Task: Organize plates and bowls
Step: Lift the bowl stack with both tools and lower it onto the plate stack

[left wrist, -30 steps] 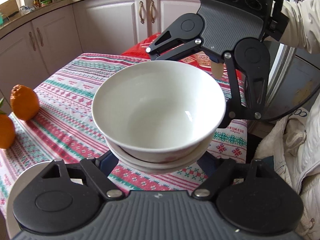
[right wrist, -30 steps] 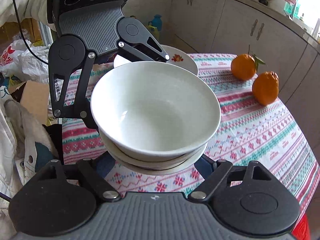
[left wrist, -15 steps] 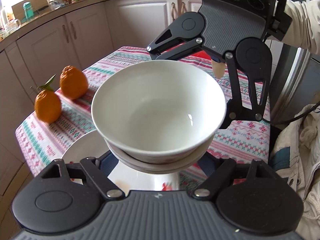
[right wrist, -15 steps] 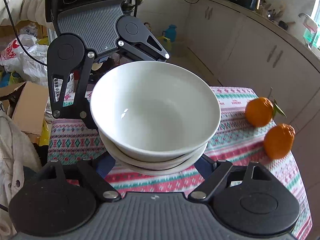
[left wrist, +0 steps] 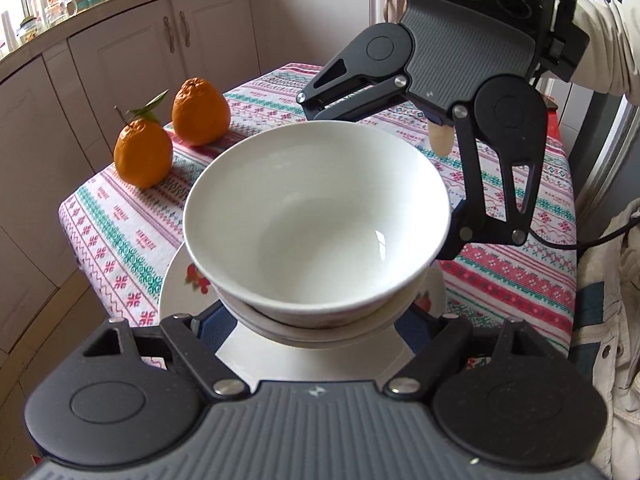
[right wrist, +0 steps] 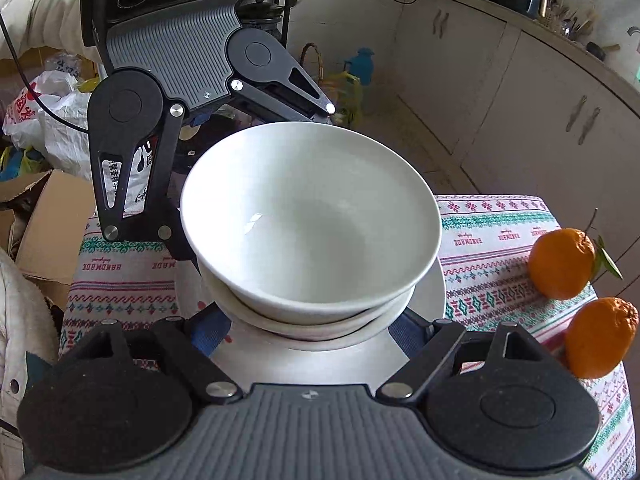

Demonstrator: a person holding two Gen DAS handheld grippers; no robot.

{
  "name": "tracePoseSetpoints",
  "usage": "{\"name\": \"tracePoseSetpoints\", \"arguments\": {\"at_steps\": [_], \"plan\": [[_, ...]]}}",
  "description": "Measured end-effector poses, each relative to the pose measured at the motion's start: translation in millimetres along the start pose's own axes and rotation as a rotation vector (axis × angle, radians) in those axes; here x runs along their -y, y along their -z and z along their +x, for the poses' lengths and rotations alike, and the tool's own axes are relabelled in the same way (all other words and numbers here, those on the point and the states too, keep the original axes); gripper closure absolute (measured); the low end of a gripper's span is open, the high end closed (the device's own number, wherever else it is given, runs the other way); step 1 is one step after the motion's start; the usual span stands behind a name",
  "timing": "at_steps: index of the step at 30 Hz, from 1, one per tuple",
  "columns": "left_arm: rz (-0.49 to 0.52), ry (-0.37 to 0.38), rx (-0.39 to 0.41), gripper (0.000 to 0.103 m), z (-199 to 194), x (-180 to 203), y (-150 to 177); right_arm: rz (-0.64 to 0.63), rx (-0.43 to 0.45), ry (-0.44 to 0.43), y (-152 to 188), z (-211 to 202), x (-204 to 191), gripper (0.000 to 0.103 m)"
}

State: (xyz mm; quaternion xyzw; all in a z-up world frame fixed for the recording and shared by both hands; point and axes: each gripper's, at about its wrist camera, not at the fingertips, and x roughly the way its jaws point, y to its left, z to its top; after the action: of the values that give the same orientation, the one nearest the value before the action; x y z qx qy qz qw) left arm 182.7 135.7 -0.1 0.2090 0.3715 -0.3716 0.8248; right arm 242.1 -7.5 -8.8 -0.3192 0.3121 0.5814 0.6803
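A deep white bowl (left wrist: 316, 216) nests in a second white bowl (left wrist: 320, 330), and the stack hangs in the air. My left gripper (left wrist: 314, 320) is shut on the stack's lower part, its blue pads (left wrist: 208, 320) pressing from both sides. From the opposite side my right gripper (right wrist: 308, 332) is shut on the same stack (right wrist: 312, 216). Directly below lies a white plate (left wrist: 180, 280) with red flower prints on the tablecloth; its rim (right wrist: 434, 292) also shows in the right wrist view. The stack hovers a little above the plate.
Two oranges (left wrist: 142, 152) (left wrist: 200, 112) sit near the table's edge, again as oranges (right wrist: 560, 264) (right wrist: 600, 336). The patterned tablecloth (left wrist: 500, 280) covers a small table. Kitchen cabinets (left wrist: 120, 60) stand behind. A cardboard box (right wrist: 48, 220) and bags lie on the floor.
Both grippers carried the bowl stack sideways across the table, and the flowered plate has come underneath it. The oranges shifted in both views. The grip on the stack is the same.
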Motion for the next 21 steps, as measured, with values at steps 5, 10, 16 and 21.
{"name": "tracePoseSetpoints", "arguments": {"at_steps": [5, 10, 16, 21], "plan": [[-0.008, 0.001, 0.001, 0.018, 1.3, -4.4, 2.7, 0.007, -0.003, -0.006, -2.1, 5.9, 2.2, 0.014], [-0.009, 0.0, 0.002, 0.018, 2.8, -6.2, 2.6, 0.019, 0.0, -0.012, -1.3, 5.6, 2.4, 0.014], [-0.009, -0.007, 0.012, 0.018, 2.9, -4.3, 3.6, 0.026, 0.004, -0.013, 0.9, 7.3, 4.7, 0.014], [-0.044, -0.012, 0.043, 0.012, -0.4, -2.1, 6.2, 0.039, 0.008, -0.01, 2.1, 8.7, 5.4, 0.014]]}}
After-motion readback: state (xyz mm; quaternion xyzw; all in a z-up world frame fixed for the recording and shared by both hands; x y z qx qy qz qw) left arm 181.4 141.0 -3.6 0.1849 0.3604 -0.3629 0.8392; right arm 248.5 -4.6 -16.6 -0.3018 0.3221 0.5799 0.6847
